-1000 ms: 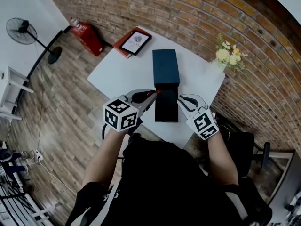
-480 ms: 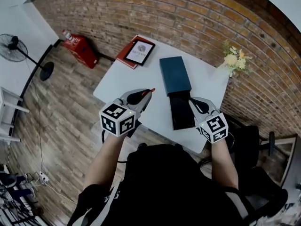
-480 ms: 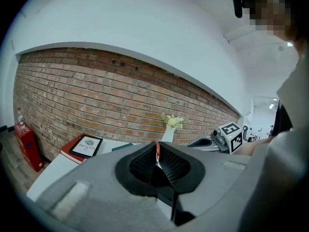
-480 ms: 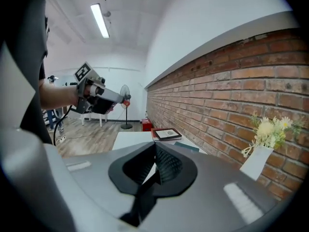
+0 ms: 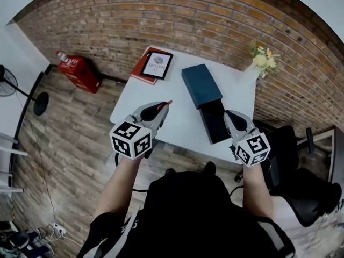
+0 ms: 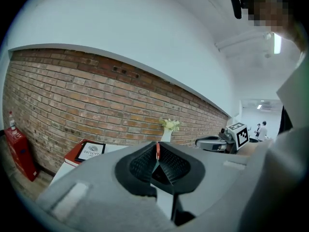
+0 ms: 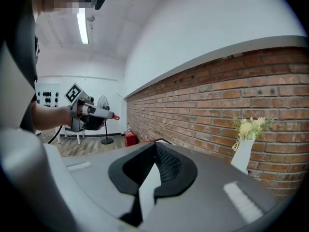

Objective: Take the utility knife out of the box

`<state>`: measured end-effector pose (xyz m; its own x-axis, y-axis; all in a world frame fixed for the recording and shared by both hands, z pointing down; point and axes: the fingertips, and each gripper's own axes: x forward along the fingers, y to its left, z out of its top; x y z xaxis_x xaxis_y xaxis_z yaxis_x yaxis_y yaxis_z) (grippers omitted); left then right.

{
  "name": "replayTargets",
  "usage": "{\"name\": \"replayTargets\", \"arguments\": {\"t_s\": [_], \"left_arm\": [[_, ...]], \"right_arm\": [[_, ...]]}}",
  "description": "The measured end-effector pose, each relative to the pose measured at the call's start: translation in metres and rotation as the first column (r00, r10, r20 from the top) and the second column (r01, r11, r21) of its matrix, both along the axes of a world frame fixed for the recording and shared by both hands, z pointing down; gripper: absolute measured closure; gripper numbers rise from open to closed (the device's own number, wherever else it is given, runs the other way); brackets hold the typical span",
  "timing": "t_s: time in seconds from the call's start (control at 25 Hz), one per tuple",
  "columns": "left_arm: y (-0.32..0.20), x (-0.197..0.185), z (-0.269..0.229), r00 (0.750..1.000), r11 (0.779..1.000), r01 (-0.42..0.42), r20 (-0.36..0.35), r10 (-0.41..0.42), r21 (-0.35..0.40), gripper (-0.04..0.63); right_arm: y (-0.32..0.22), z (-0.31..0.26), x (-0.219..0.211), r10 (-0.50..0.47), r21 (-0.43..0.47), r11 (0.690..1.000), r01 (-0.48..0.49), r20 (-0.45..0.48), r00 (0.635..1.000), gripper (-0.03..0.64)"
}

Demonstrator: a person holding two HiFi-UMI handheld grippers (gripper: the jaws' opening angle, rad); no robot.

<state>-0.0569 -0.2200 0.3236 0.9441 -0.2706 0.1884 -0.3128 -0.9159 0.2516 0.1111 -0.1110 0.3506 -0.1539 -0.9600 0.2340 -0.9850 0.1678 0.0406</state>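
The dark blue box sleeve (image 5: 201,85) lies on the white table (image 5: 177,122), with its black inner tray (image 5: 216,121) slid out toward me. My left gripper (image 5: 163,107) hovers over the table's left part, away from the box, and is shut on the utility knife (image 5: 169,102), whose red tip sticks out past the jaws. In the left gripper view the thin red knife (image 6: 157,150) is pinched between the pads of the left gripper (image 6: 157,157). My right gripper (image 5: 229,115) sits at the tray's right edge, shut and empty. The right gripper view shows the right gripper (image 7: 155,148) holding nothing.
A framed tablet on a red book (image 5: 156,63) lies at the table's far left corner. A white vase of flowers (image 5: 262,58) stands at the far right corner. A red case (image 5: 78,71) sits on the floor by the brick wall, and a black chair (image 5: 301,187) is at the right.
My left gripper has carried the knife leftward, away from the box. My right gripper has shifted to the tray's right edge and its jaws have closed. The view has swung.
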Motion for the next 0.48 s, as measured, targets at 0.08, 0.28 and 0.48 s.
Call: {"name": "replayTargets", "arguments": {"t_s": [0.08, 0.28, 0.48], "left_arm": [[-0.005, -0.004, 0.000, 1.000, 1.000, -0.016, -0.002, 0.016, 0.006, 0.577], [-0.016, -0.004, -0.010, 0.999, 1.000, -0.011, -0.030, 0.012, 0.023, 0.577], [-0.006, 0.010, -0.028, 0.998, 0.999, -0.005, -0.059, 0.008, 0.052, 0.577]], "right_arm": [[0.007, -0.006, -0.005, 0.027, 0.013, 1.000, -0.027, -0.004, 1.000, 0.617], [0.024, -0.019, -0.005, 0.082, 0.052, 0.995, -0.081, -0.016, 0.996, 0.617], [0.044, -0.037, 0.014, 0.117, 0.114, 0.986, -0.118, 0.016, 0.993, 0.617]]}}
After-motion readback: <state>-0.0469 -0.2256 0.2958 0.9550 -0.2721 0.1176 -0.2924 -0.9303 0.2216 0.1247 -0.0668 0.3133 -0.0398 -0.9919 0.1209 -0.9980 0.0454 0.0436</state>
